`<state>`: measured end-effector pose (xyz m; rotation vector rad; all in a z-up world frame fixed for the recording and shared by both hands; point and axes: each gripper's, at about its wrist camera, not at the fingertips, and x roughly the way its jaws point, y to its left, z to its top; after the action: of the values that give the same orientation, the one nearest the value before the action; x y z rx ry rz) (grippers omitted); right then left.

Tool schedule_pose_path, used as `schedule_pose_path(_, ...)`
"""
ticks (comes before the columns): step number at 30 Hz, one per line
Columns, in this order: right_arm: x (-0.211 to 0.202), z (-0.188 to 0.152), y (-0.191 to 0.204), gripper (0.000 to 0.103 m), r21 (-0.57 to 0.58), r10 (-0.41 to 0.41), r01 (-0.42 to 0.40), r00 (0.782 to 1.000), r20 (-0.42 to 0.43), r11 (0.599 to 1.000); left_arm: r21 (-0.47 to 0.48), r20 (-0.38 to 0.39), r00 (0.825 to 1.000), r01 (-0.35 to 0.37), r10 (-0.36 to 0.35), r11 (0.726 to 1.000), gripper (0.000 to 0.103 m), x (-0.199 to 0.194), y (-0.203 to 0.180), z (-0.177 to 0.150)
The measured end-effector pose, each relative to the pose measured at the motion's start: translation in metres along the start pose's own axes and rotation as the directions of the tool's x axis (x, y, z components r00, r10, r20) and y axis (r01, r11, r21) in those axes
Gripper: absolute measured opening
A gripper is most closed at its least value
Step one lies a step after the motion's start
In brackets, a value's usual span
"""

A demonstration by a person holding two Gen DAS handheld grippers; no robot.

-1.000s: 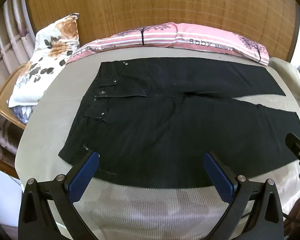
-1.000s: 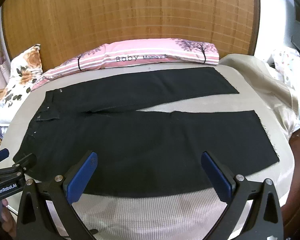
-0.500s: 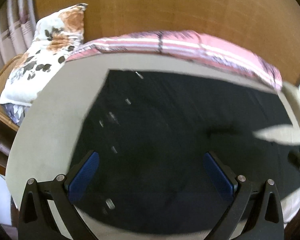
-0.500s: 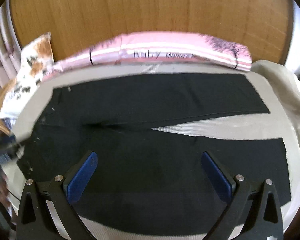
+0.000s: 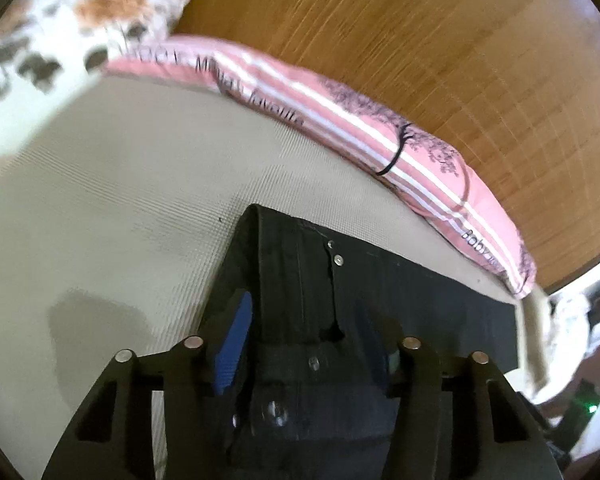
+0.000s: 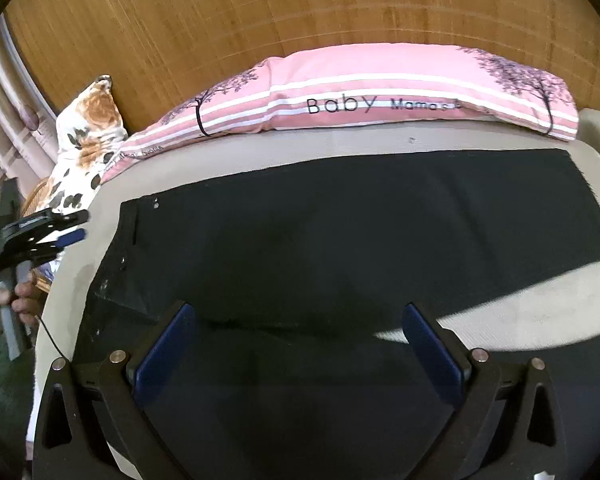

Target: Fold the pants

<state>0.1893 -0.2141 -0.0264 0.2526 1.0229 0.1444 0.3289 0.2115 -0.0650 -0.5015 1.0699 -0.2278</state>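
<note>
the left gripper [image 5: 304,344] is closing its fingers around the waistband of the black pants [image 6: 360,248], which lie flat on the beige bed [image 5: 120,200], while the right gripper [image 6: 300,344] hangs spread wide over the legs, holding nothing. i think the left one may catch only the top layer, so the fold can go crooked. there is no container, only a pink pillow [image 6: 380,92] behind.

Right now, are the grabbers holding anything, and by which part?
Nothing held yet. The left gripper is closing with the pants waistband between its jaws; the right gripper hangs open above them.
</note>
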Motion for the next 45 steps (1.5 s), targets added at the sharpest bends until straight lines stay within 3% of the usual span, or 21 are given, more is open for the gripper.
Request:
schedule_pose_path(3, 0.012, 0.006, 0.002, 0.103, 0.001, -0.001, 0.001, 1.0, -0.015, 1.0, -0.054, -0.069, 0.996, 0.055, -0.058, 0.997, 0.045, 0.025, 0.018, 0.011)
schedule_pose_path(9, 0.038, 0.015, 0.004, 0.103, 0.001, -0.01, 0.01, 0.999, -0.049, 1.0, -0.095, -0.161, 0.975, 0.138, -0.152, 0.986, 0.043, 0.062, 0.032, 0.023)
schedule_pose_path(16, 0.06, 0.024, 0.003, 0.103, -0.009, 0.008, -0.008, 0.998, -0.065, 1.0, -0.071, -0.169, 0.958, 0.224, -0.233, 0.972, 0.041, 0.08, 0.029, 0.044)
schedule_pose_path(19, 0.067, 0.029, 0.002, 0.103, -0.02, 0.017, -0.019, 0.998, -0.062, 1.0, -0.063, -0.17, 0.941, 0.286, -0.292, 0.956, 0.039, 0.086, 0.021, 0.05)
schedule_pose_path(23, 0.075, 0.039, 0.0, 0.103, -0.031, 0.019, -0.021, 0.998, -0.057, 0.999, -0.006, -0.208, 0.936, 0.289, -0.283, 0.957, 0.039, 0.096, 0.015, 0.05)
schedule_pose_path(26, 0.076, 0.046, -0.001, 0.103, -0.052, 0.023, -0.025, 0.999, -0.046, 0.998, -0.018, -0.232, 0.927, 0.298, -0.294, 0.954, 0.038, 0.108, 0.014, 0.05)
schedule_pose_path(29, 0.078, 0.053, 0.0, 0.103, -0.082, 0.027, -0.031, 0.999, -0.038, 0.996, -0.033, -0.211, 0.932, 0.293, -0.293, 0.956, 0.038, 0.11, 0.012, 0.054)
schedule_pose_path(31, 0.08, 0.058, -0.001, 0.103, -0.123, 0.037, -0.041, 0.999, -0.036, 0.992, -0.023, -0.179, 0.945, 0.275, -0.275, 0.961, 0.027, 0.107, 0.012, 0.053)
schedule_pose_path(32, 0.082, 0.06, -0.001, 0.103, -0.154, 0.04, -0.046, 0.998, -0.038, 0.987, -0.012, -0.166, 0.954, 0.251, -0.25, 0.968, 0.013, 0.106, 0.012, 0.052)
schedule_pose_path(33, 0.085, 0.063, -0.001, 0.103, -0.194, 0.046, -0.053, 0.998, -0.043, 0.98, -0.002, -0.154, 0.962, 0.227, -0.225, 0.974, 0.009, 0.105, 0.012, 0.05)
schedule_pose_path(35, 0.092, 0.072, -0.005, 0.103, -0.281, 0.093, -0.114, 0.992, -0.087, 0.953, -0.009, -0.109, 0.966, 0.236, -0.235, 0.972, 0.009, 0.095, 0.012, 0.046)
schedule_pose_path(38, 0.107, 0.093, -0.015, 0.102, -0.406, 0.077, -0.149, 0.979, -0.189, 0.902, 0.079, -0.033, 0.975, 0.22, -0.218, 0.972, 0.008, 0.074, -0.005, 0.041)
schedule_pose_path(39, 0.11, 0.101, -0.017, 0.101, -0.434, 0.074, -0.159, 0.976, -0.206, 0.887, 0.106, -0.006, 0.975, 0.221, -0.222, 0.969, 0.008, 0.066, -0.013, 0.038)
schedule_pose_path(41, 0.116, 0.123, -0.021, 0.089, -0.481, 0.089, -0.204, 0.964, -0.251, 0.853, 0.138, 0.033, 0.97, 0.233, -0.239, 0.963, 0.008, 0.051, -0.024, 0.033)
schedule_pose_path(45, 0.134, 0.159, -0.023, 0.085, -0.531, 0.152, -0.311, 0.934, -0.322, 0.788, 0.163, 0.102, 0.948, 0.282, -0.301, 0.945, 0.008, 0.026, -0.03, 0.025)
